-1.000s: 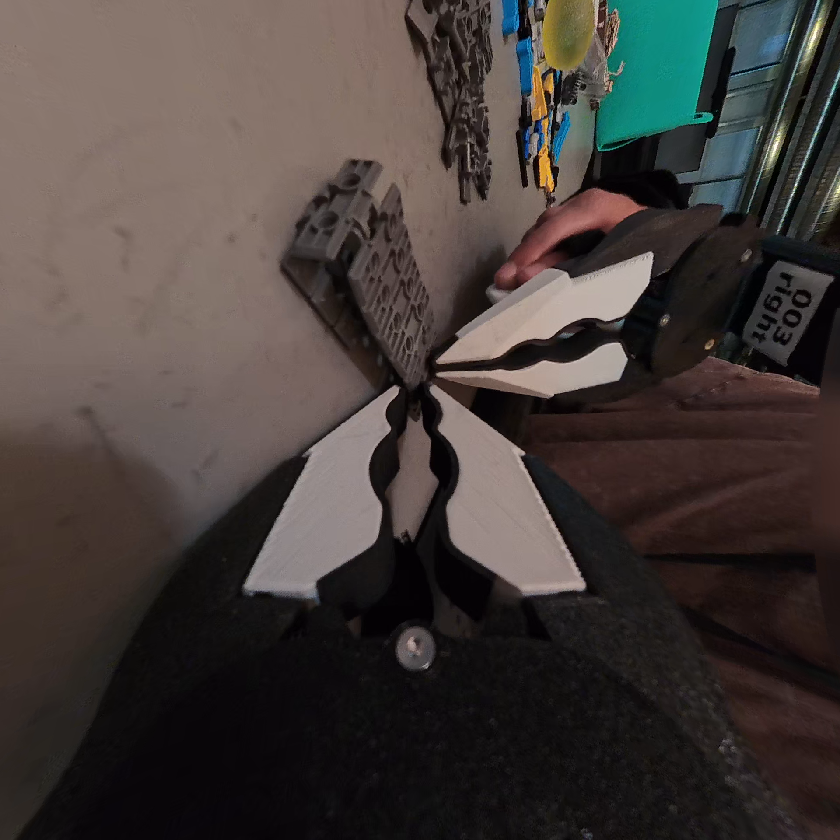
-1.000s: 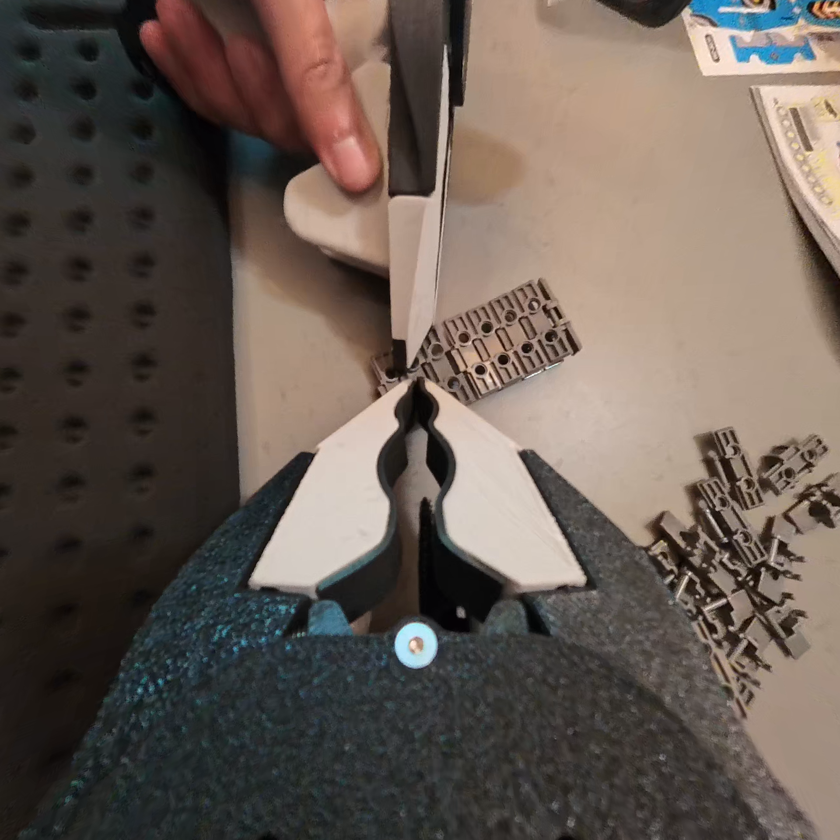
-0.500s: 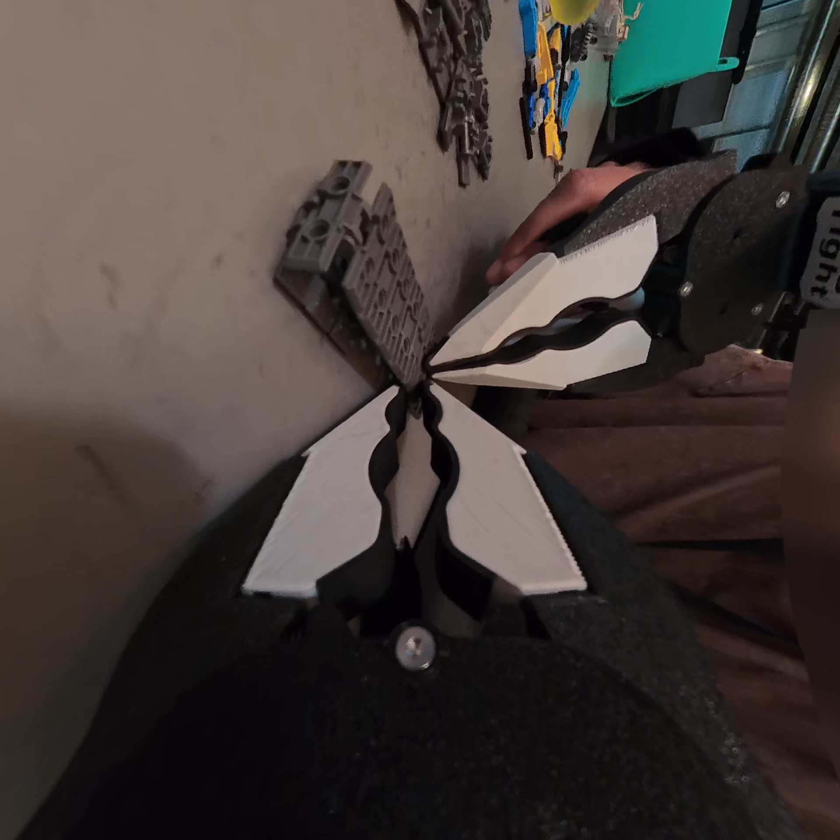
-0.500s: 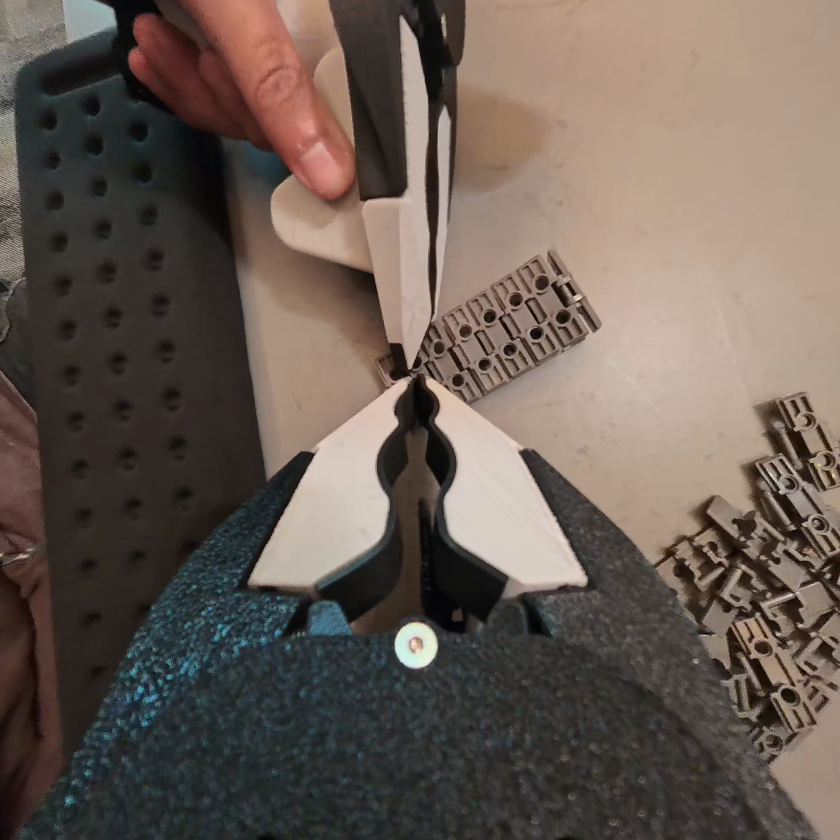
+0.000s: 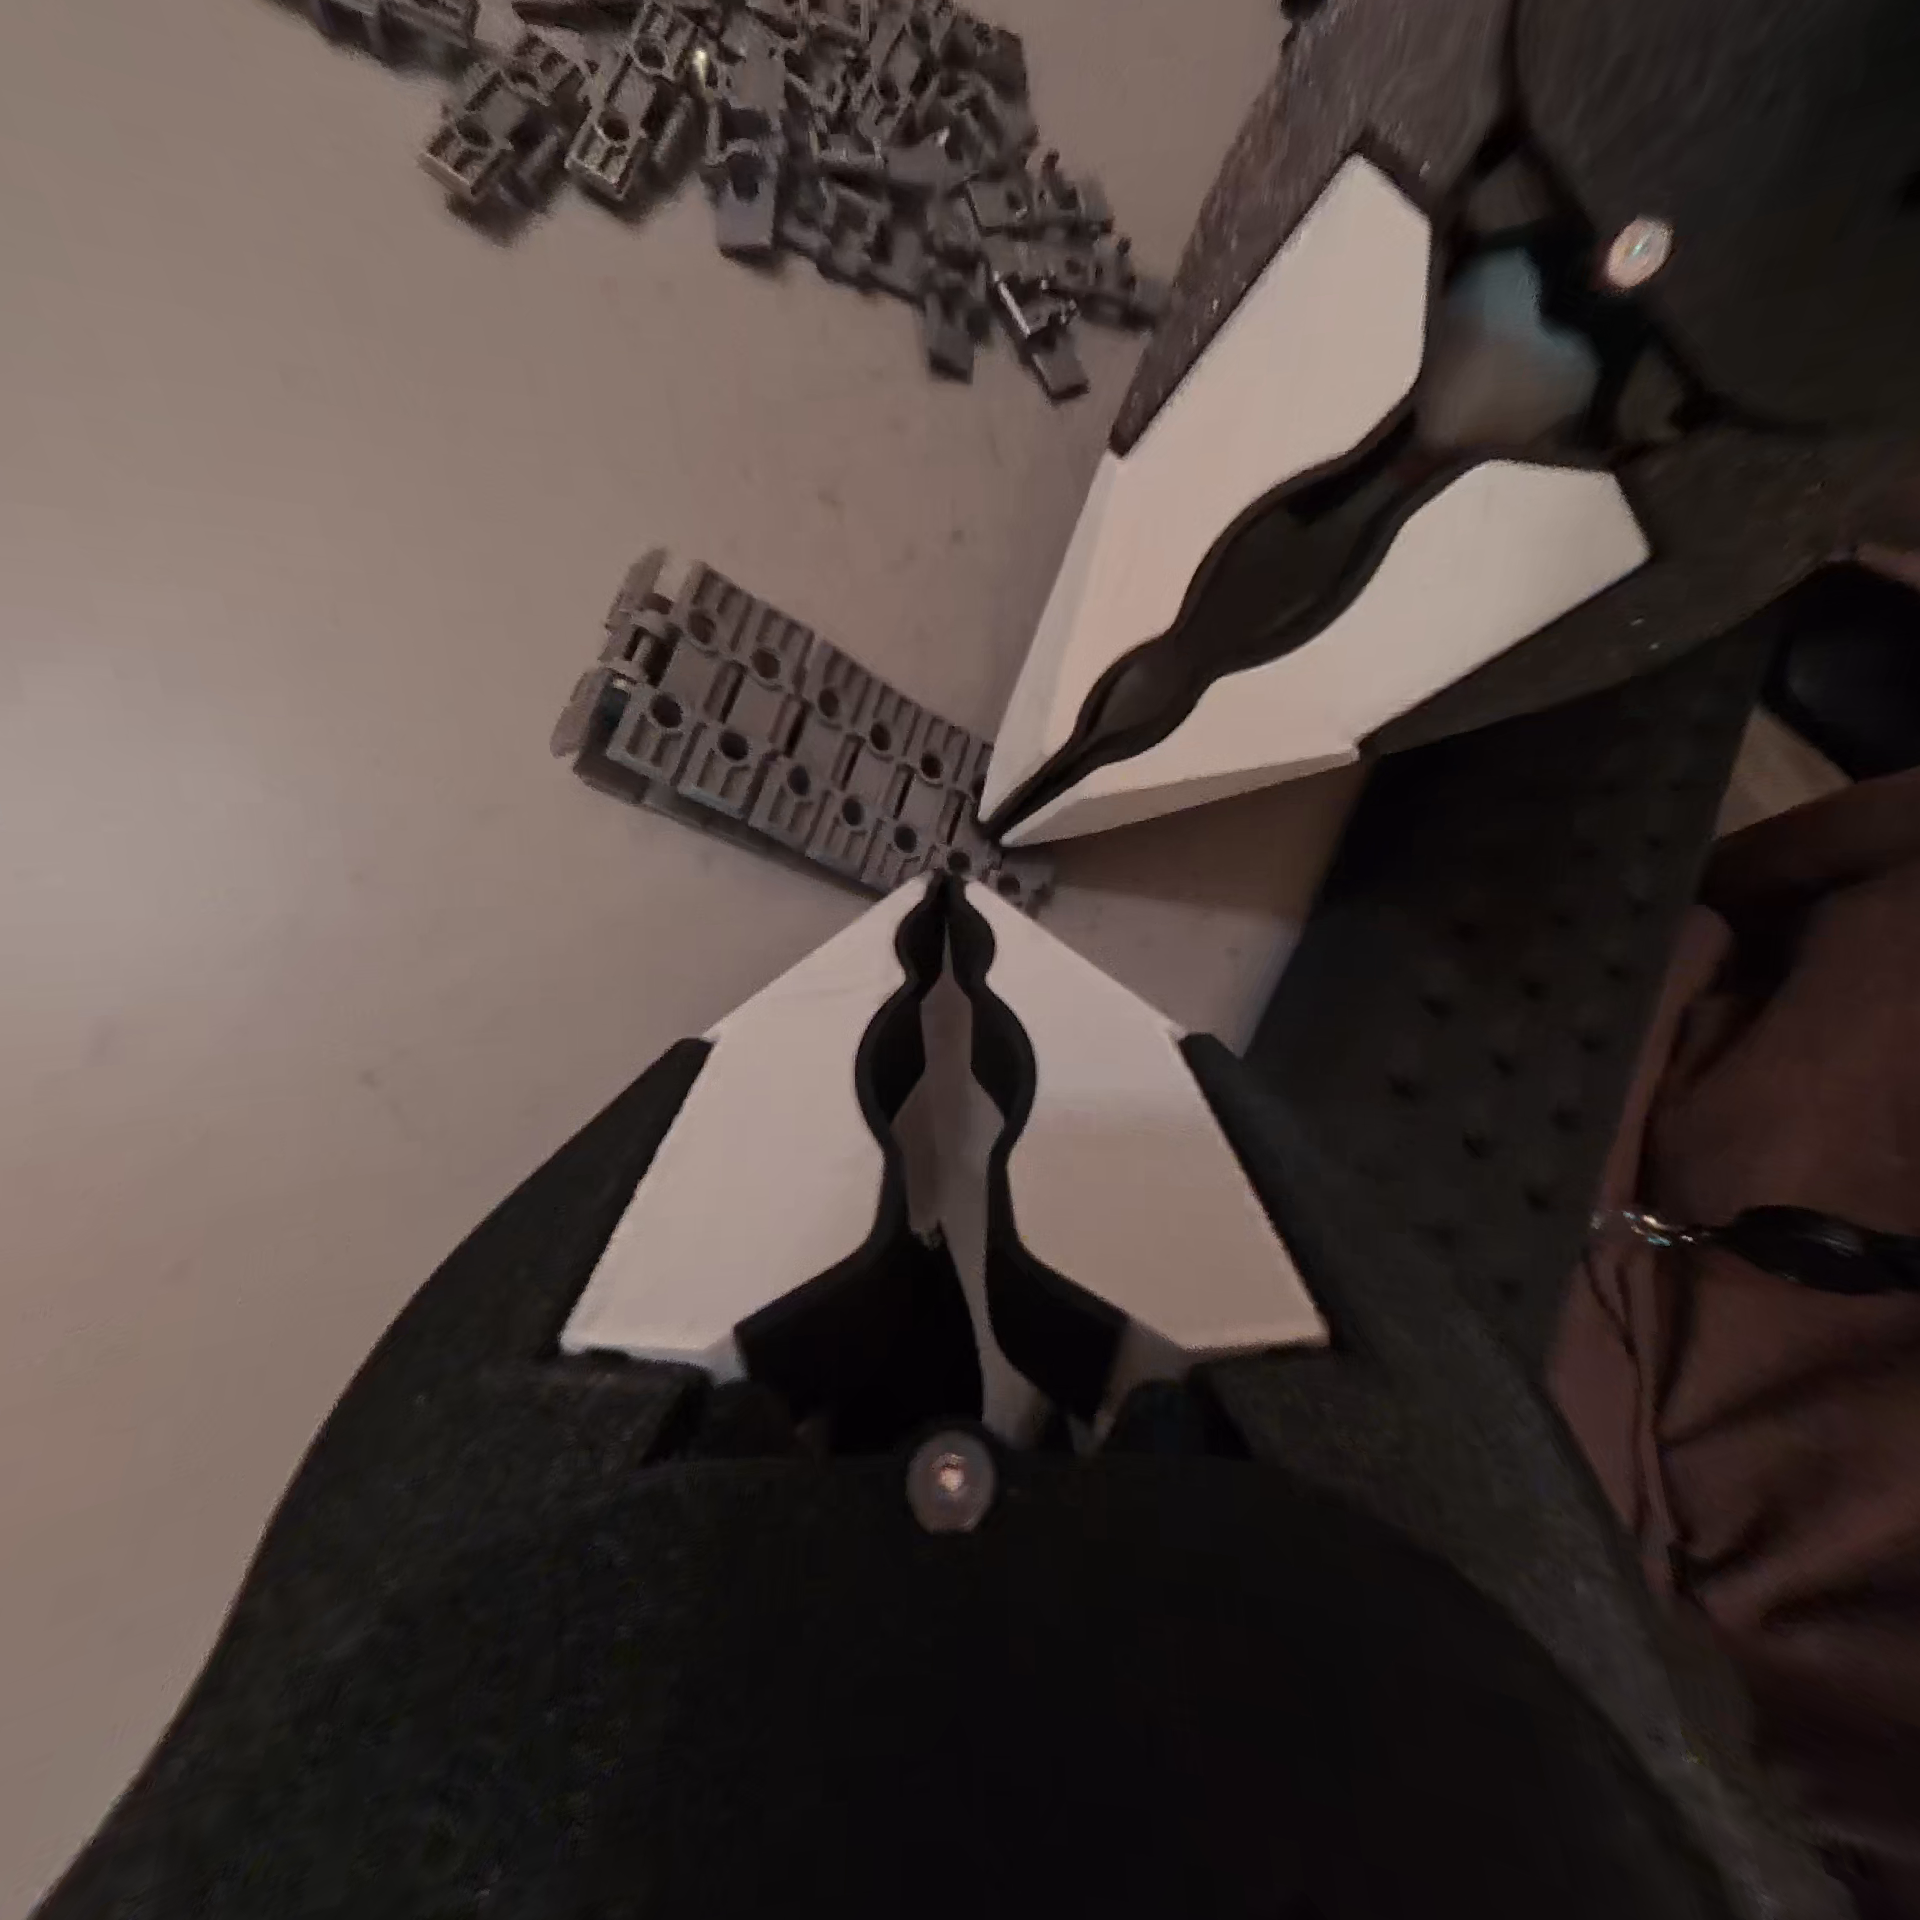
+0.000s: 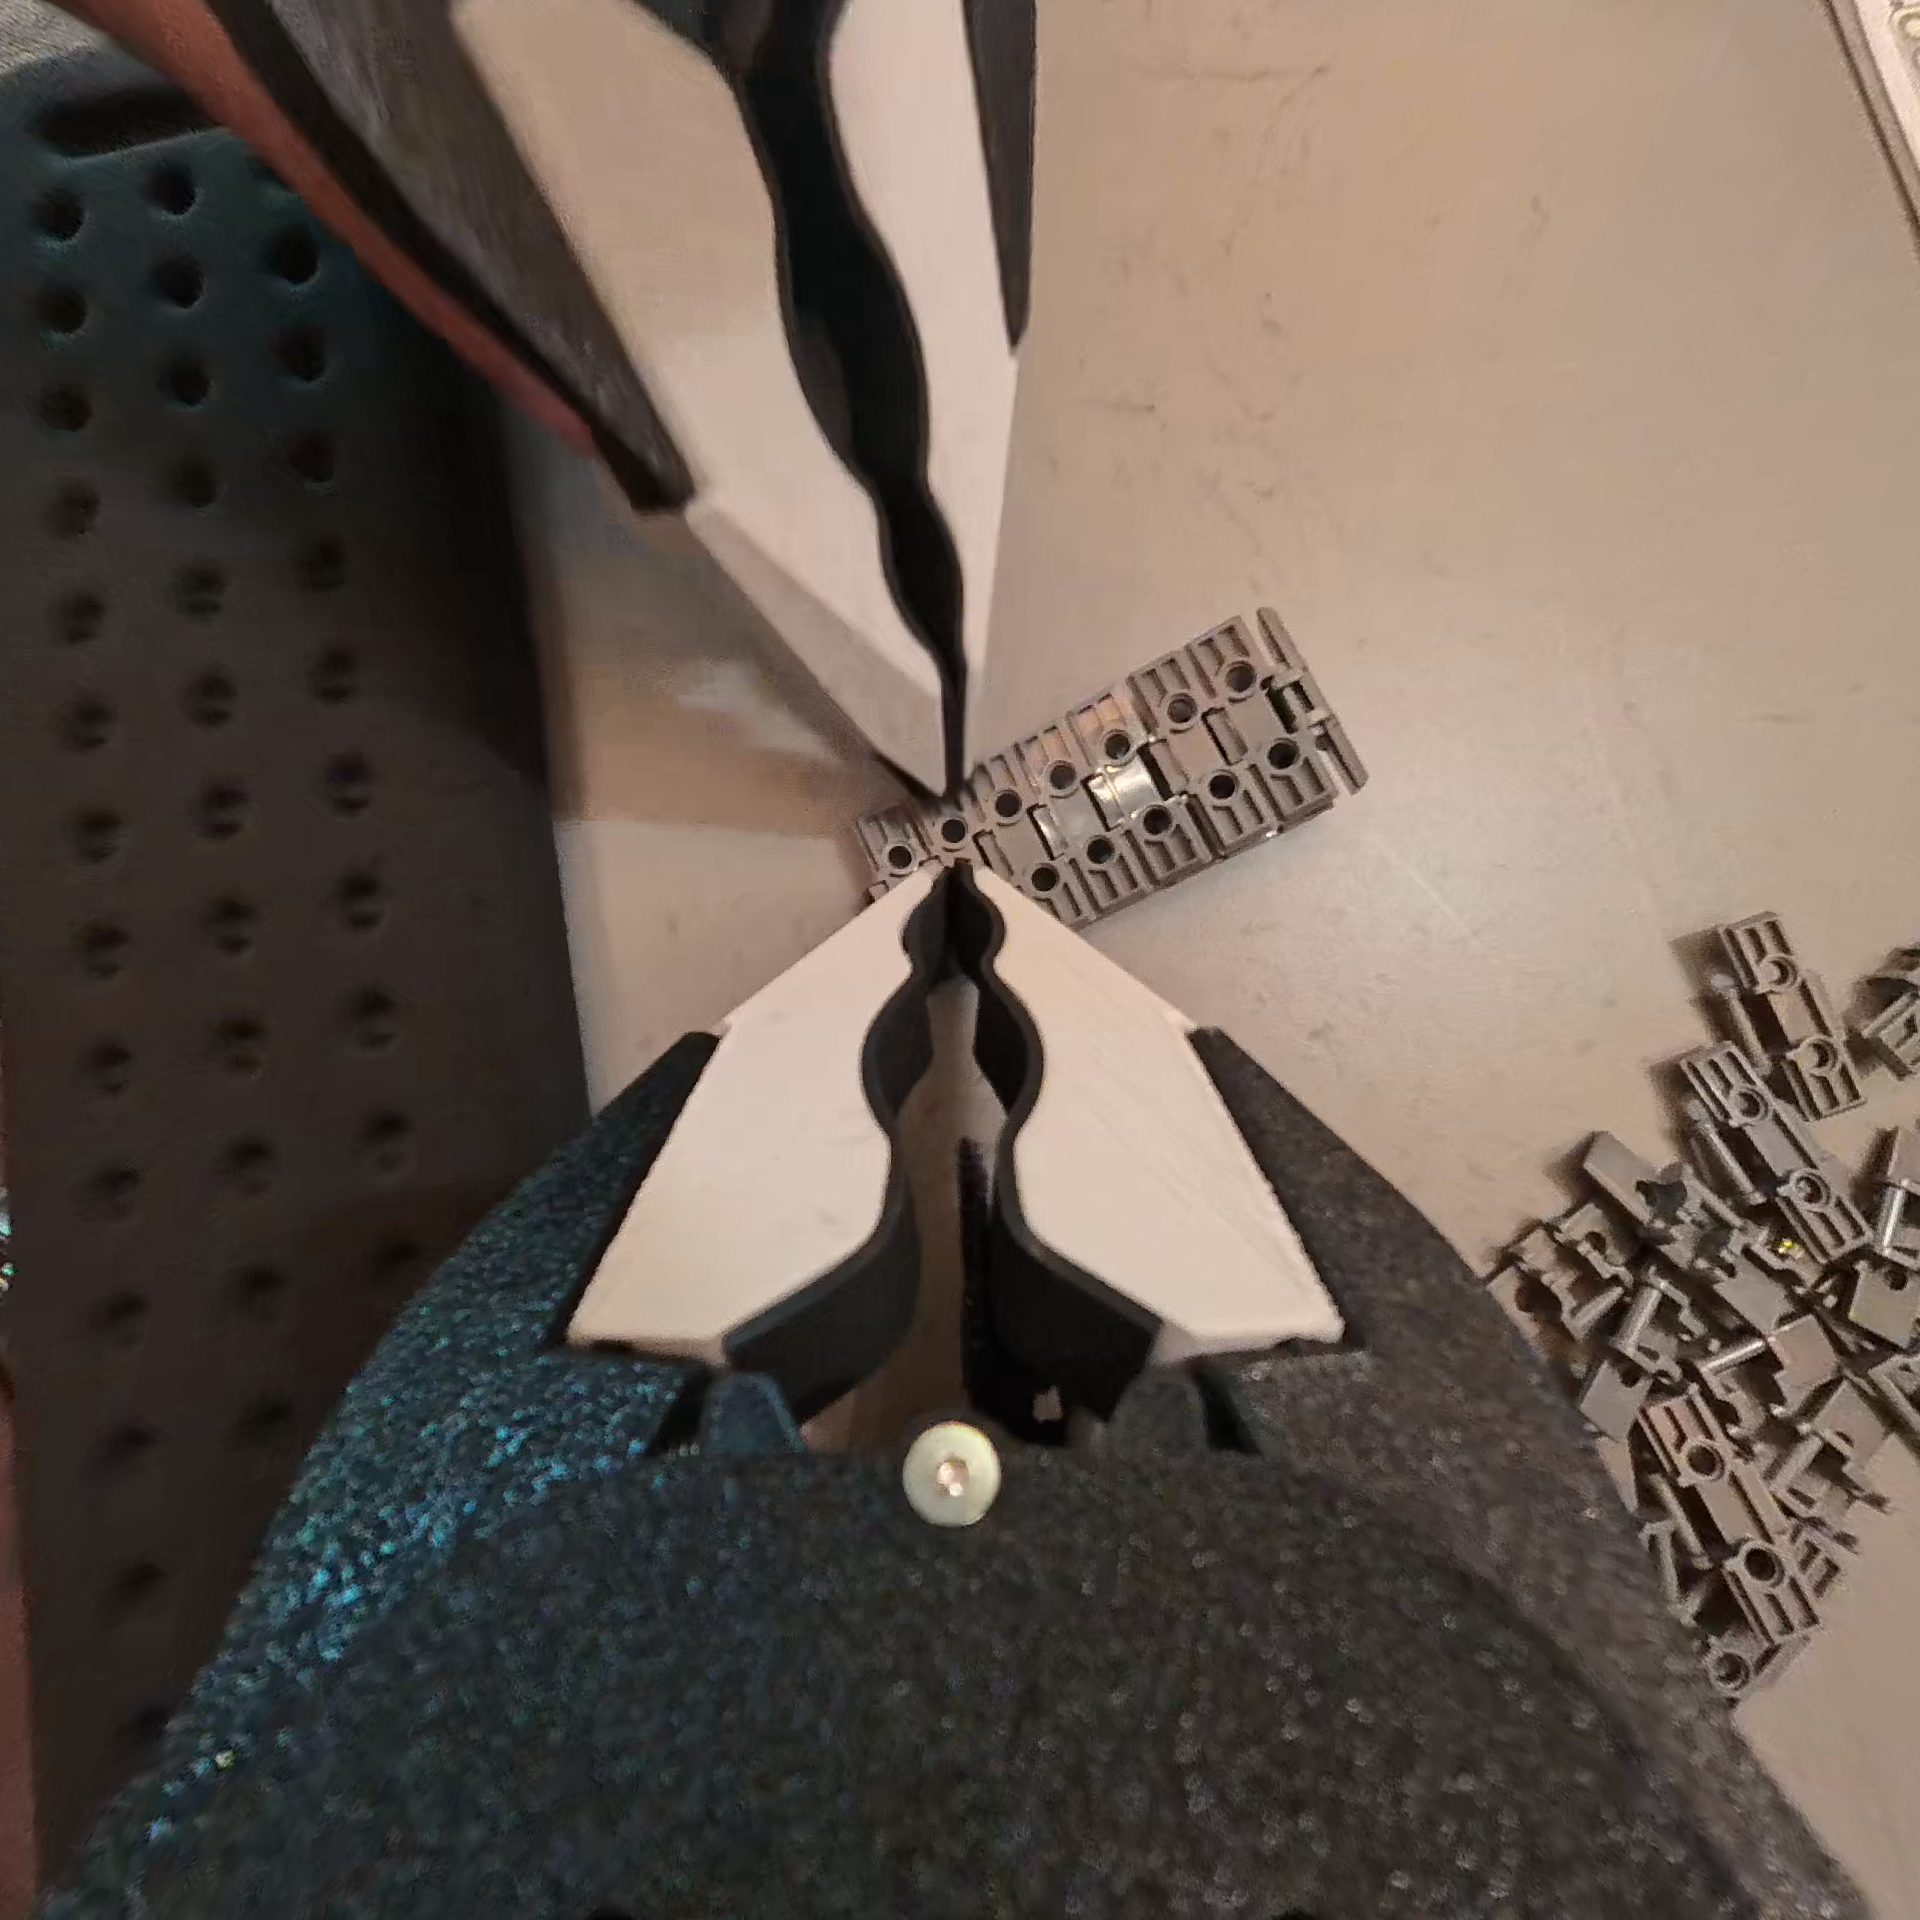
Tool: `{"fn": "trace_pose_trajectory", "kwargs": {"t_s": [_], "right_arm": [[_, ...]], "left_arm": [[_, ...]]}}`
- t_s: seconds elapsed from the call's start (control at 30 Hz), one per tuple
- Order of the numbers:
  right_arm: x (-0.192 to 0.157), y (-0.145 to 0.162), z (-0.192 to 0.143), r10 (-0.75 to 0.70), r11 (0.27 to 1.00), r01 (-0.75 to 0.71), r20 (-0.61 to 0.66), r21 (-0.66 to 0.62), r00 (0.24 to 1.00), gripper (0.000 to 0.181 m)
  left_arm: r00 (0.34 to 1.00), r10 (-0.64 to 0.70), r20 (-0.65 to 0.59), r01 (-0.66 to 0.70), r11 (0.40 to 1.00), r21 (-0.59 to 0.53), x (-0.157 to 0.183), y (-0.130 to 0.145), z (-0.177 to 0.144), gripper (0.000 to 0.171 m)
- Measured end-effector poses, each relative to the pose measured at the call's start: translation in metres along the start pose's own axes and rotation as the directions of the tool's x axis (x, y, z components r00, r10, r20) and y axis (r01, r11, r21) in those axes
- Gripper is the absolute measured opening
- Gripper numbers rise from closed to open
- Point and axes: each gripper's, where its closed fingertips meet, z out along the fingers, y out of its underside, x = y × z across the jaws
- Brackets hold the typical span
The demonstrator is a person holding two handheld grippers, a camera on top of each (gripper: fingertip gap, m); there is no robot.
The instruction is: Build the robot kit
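left claw (image 5: 948, 883) clenched on near end of grey linked track strip (image 5: 790, 758) at frame centre, right claw (image 6: 961, 878) pinching same end, strip flat on beige tabletop (image 5: 260, 623), loose grey link pile (image 6: 1766, 1403) at right edge

Beige tabletop (image 6: 1507, 436), matte, faintly scuffed. On it, at my fingertips: one strip of linked grey track pieces (image 6: 1132, 769), lying flat and running away to the right of my right fingers. Farther right: a loose heap of grey links (image 6: 1766, 1382). Left of my right fingers: a dark perforated mat (image 6: 239, 727).
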Motion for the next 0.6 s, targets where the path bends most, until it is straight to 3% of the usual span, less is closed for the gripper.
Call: {"fn": "trace_pose_trajectory", "kwargs": {"t_s": [0.13,0.27,0.4,0.6], "right_arm": [[-0.0004,0.0004,-0.0001,0.012,1.0,-0.012,0.007,-0.003,1.0,0.0],[-0.001,0.0008,0.0005,0.037,0.999,-0.036,0.024,-0.012,0.999,0.0],[-0.0016,0.0011,0.0011,0.072,0.997,-0.071,0.05,-0.034,0.996,0.0],[-0.0021,0.0009,0.0012,0.087,0.996,-0.087,0.068,-0.01,0.994,0.001]], "left_arm": [[0.999,0.03,0.028,-0.031,0.999,0.011,0.0001,-0.002,0.0041,0.0],[0.977,0.155,0.145,-0.157,0.988,0.002,-0.0002,-0.0002,0.0063,0.0],[0.983,0.126,0.136,-0.128,0.992,0.007,0.0002,0.0004,0.0069,0.0],[0.959,0.196,0.204,-0.198,0.98,-0.011,-0.0001,0.0006,0.007,0.0]]}}
